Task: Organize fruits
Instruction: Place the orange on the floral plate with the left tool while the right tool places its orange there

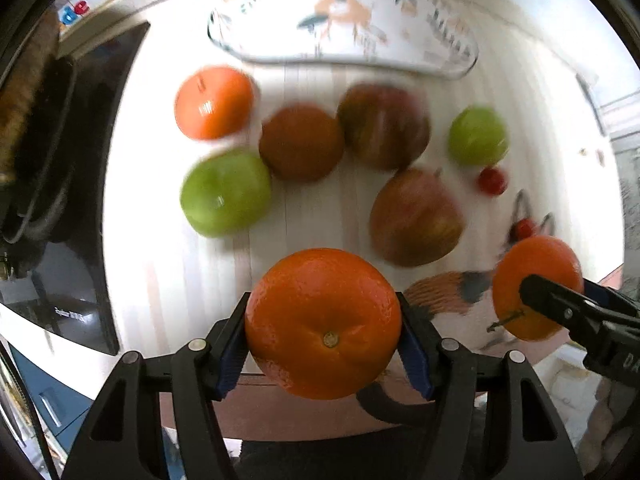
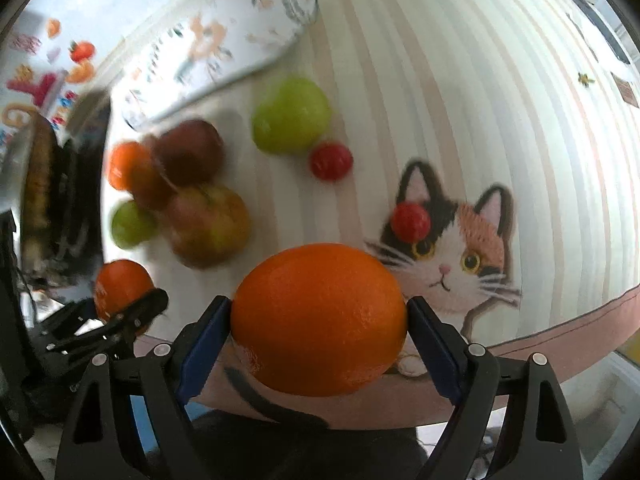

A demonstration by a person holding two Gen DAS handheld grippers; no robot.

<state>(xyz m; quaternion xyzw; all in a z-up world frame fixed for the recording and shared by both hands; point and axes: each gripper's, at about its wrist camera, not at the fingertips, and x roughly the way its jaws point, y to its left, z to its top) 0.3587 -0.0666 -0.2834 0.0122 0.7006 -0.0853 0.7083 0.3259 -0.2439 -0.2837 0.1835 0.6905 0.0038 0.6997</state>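
My left gripper (image 1: 323, 342) is shut on an orange (image 1: 323, 322), held above the near edge of the striped mat (image 1: 312, 224). My right gripper (image 2: 319, 322) is shut on a second orange (image 2: 319, 318); it also shows at the right of the left wrist view (image 1: 534, 280). On the mat lie two more oranges (image 1: 214, 102) (image 1: 301, 142), two green apples (image 1: 226, 192) (image 1: 477, 135), two red apples (image 1: 383, 125) (image 1: 414, 216) and two cherry tomatoes (image 2: 330, 161) (image 2: 410, 221). A clear glass dish (image 1: 340, 20) with a floral print stands behind the fruit.
The mat carries a calico cat picture (image 2: 456, 256) at its near right corner. A dark glossy appliance (image 1: 76, 152) stands at the left of the mat. Coloured magnets (image 2: 48, 76) sit on a wall at the far left.
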